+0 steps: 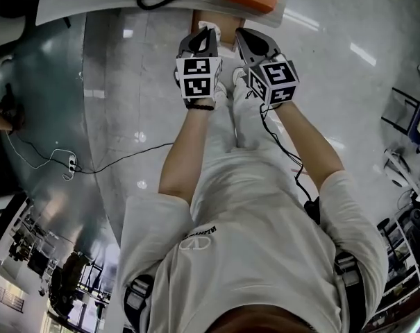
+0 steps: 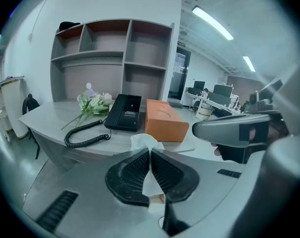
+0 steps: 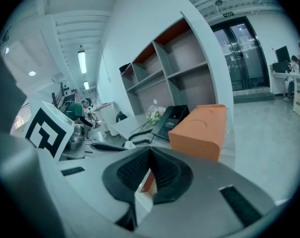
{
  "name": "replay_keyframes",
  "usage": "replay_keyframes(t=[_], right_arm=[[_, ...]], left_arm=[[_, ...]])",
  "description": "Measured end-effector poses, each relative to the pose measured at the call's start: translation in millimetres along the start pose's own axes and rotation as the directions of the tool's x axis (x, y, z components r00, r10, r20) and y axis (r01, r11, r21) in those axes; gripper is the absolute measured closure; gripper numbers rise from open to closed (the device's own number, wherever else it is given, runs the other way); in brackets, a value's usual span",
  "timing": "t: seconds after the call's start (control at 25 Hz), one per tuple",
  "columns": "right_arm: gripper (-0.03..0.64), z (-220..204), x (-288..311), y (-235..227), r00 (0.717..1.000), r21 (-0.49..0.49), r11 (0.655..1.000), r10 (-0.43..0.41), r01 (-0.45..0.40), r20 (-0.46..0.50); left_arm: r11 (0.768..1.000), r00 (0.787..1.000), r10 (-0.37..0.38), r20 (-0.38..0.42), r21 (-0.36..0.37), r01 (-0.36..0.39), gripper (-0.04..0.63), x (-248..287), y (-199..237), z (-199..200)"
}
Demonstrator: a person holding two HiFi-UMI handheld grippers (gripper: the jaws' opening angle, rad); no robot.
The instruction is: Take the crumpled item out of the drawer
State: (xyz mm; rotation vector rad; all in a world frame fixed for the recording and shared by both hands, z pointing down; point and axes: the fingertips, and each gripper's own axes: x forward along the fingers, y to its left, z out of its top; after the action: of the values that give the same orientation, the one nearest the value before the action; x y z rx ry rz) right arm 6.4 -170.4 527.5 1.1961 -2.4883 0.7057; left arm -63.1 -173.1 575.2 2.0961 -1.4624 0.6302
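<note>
My left gripper [image 2: 150, 155] is shut on a white crumpled tissue [image 2: 146, 143], which sticks up above the pads and hangs down between them. In the head view that gripper [image 1: 199, 44] is held out in front of the person, below the desk edge, with the tissue [image 1: 211, 26] at its tip. The right gripper [image 3: 150, 155] is close beside it, its jaws closed on a thin white panel with an orange-brown edge [image 3: 144, 185], which looks like the drawer front. The brown drawer [image 1: 225, 26] shows between the two gripper tips. The inside of the drawer is hidden.
On the grey curved desk [image 2: 45, 115] stand an orange box [image 2: 164, 120], a black phone [image 2: 124, 112] with a coiled cord, and white flowers [image 2: 92, 103]. An open shelf unit [image 2: 115, 53] rises behind. A cable and power strip [image 1: 71, 164] lie on the floor at the left.
</note>
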Motion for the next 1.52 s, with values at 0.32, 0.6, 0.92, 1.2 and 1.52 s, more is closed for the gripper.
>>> replay_keyframes(t=[0.32, 0.6, 0.92, 1.2, 1.52], right_arm=[[0.615, 59.9, -33.0, 16.5, 0.998, -0.062, 0.998, 0.011, -0.007, 0.066], [0.615, 109.2, -59.0, 32.1, 0.993, -0.113, 0.993, 0.027, -0.014, 0.117], [0.615, 170.8, -94.3, 40.9, 0.978, -0.129, 0.992, 0.026, 0.001, 0.208], [0.615, 214.4, -123.9, 46.2, 0.962, -0.155, 0.988, 0.022, 0.021, 0.274], [0.615, 260.4, -155.2, 53.9, 0.942, -0.159, 0.985, -0.007, 0.064, 0.334]], left_arm=[[1.0, 0.995, 0.016, 0.101, 0.0, -0.016, 0.584, -48.3, -8.0, 58.1], [0.999, 0.985, 0.027, 0.171, 0.03, -0.032, 0.584, -90.3, -11.6, 98.9], [0.997, 0.96, 0.034, 0.278, 0.06, -0.053, 0.584, -150.5, -9.1, 146.2], [0.995, 0.924, 0.035, 0.382, 0.076, -0.069, 0.584, -195.5, -6.9, 189.9], [0.991, 0.864, 0.038, 0.502, 0.092, -0.096, 0.584, -250.7, 0.7, 241.0]])
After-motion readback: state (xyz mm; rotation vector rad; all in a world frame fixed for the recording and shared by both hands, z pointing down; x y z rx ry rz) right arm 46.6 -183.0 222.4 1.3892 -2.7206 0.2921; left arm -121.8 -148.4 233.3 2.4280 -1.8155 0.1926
